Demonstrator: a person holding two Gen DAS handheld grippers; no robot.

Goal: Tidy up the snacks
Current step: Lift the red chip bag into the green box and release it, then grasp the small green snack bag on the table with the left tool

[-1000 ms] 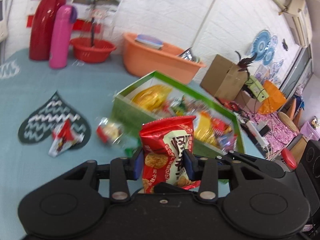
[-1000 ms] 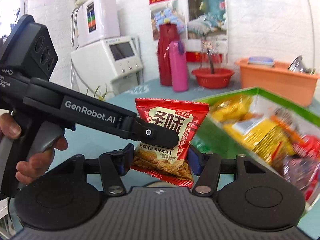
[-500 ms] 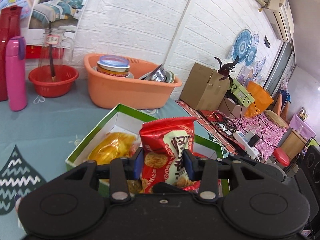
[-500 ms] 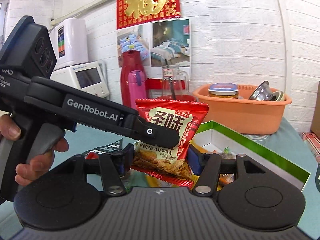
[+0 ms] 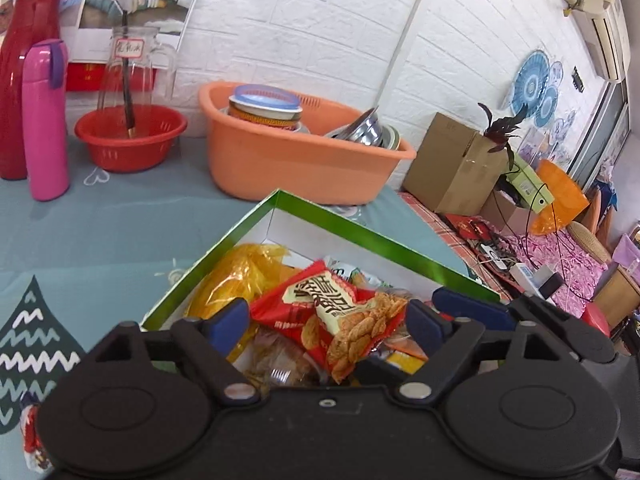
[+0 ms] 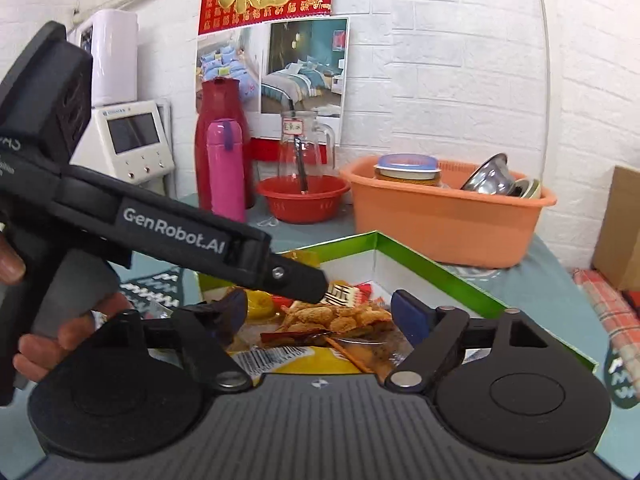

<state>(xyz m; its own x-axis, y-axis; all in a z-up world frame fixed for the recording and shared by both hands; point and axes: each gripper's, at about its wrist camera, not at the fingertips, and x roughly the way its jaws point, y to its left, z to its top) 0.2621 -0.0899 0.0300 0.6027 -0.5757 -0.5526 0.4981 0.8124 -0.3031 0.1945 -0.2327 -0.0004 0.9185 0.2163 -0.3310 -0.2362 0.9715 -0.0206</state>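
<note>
A green-rimmed white box (image 5: pixel 360 228) holds several snack packets, among them a yellow one (image 5: pixel 240 280). A red cracker packet (image 5: pixel 332 312) lies loose on top of that pile. My left gripper (image 5: pixel 325 318) hangs over it with its jaws opening, spread wide, and the pads clear of the packet. In the right wrist view the same red packet (image 6: pixel 336 316) lies in the box (image 6: pixel 440 272) below my right gripper (image 6: pixel 319 310). Its jaws are also opening, with nothing gripped. A black finger (image 6: pixel 296 280) of the left gripper crosses in from the left, held by a hand.
An orange basin (image 5: pixel 300 168) with bowls stands just behind the box. A red bowl (image 5: pixel 128 140) with a glass jug, a pink flask (image 5: pixel 44 128) and a red thermos stand at the back left. A small packet (image 5: pixel 32 440) lies on the teal cloth, lower left.
Both grippers moved on over the green box. The left gripper let go of the red packet, which dropped flat onto the snacks. Both pairs of jaws spread wide.
</note>
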